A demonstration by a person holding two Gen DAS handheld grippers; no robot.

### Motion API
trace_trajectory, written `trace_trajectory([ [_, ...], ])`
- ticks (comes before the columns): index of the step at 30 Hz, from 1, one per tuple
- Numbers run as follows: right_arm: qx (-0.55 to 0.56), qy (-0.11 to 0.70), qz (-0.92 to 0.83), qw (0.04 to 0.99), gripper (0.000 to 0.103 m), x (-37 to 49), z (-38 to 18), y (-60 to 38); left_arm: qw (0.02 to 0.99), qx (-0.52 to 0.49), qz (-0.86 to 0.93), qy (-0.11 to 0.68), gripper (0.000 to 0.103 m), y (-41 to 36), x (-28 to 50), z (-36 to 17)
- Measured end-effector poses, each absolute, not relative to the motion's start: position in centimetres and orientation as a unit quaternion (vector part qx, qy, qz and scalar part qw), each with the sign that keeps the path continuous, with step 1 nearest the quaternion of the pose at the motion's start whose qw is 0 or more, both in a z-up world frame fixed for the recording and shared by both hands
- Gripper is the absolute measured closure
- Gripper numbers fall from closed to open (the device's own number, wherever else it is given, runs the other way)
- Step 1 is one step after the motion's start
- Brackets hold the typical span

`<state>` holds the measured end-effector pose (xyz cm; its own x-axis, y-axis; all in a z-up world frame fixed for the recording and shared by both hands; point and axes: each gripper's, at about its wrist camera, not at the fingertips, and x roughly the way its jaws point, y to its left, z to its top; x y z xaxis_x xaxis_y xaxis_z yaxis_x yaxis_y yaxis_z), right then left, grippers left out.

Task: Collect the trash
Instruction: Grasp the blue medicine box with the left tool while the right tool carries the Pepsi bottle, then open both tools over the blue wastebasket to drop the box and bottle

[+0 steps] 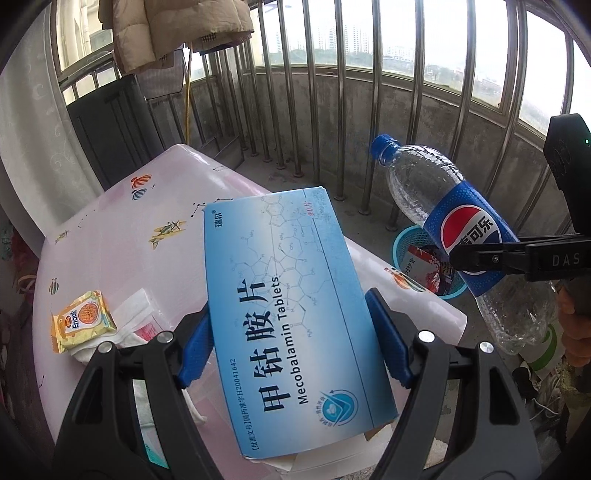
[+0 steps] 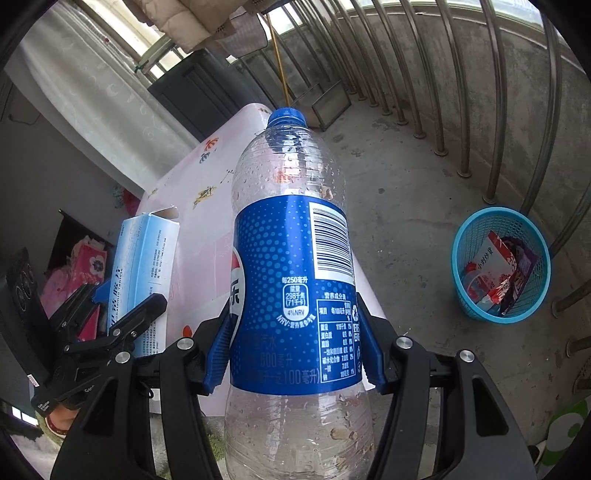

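My left gripper (image 1: 291, 332) is shut on a blue and white tablet box (image 1: 288, 314), held above the pink table (image 1: 122, 236). The right gripper (image 2: 293, 339) is shut on an empty clear Pepsi bottle (image 2: 291, 258) with a blue cap, its pads pressing on the blue label. From the left wrist view the bottle (image 1: 458, 229) hangs tilted to the right of the box, above a blue mesh bin (image 1: 402, 236). In the right wrist view the box (image 2: 147, 254) and left gripper (image 2: 125, 314) are at the left, and the bin (image 2: 469, 236) with wrappers inside stands on the floor to the right.
A yellow snack packet (image 1: 83, 319) and white tissue (image 1: 133, 317) lie on the table's left part. Steel balcony bars (image 1: 343, 92) and a concrete wall run behind. A coat (image 1: 177, 26) hangs above. The bare concrete floor (image 2: 406, 184) spreads between table and bin.
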<state>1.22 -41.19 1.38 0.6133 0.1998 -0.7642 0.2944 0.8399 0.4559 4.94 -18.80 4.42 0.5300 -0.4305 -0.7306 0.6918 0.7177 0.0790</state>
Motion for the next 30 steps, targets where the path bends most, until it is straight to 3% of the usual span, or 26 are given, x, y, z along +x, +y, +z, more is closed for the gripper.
trace_trajectory([
  [10, 0.323, 0.41, -0.103, 0.847, 0.045, -2.6, 1.2, -45.5, 0.825, 0.148, -0.406, 0.365, 0.031, -22.5, 6.1, 5.9],
  [17, 0.382, 0.383, -0.18, 0.821, 0.045, -7.0, -0.7, -50.3, 0.769, 0.125, -0.474, 0.41, 0.031, -29.2, 7.9, 5.5],
  [30, 0.487, 0.393, -0.234, 0.744, 0.045, -7.7, -10.5, -58.4, 0.647, 0.168, -0.506, 0.544, 0.031, -47.4, 9.5, -3.8],
])
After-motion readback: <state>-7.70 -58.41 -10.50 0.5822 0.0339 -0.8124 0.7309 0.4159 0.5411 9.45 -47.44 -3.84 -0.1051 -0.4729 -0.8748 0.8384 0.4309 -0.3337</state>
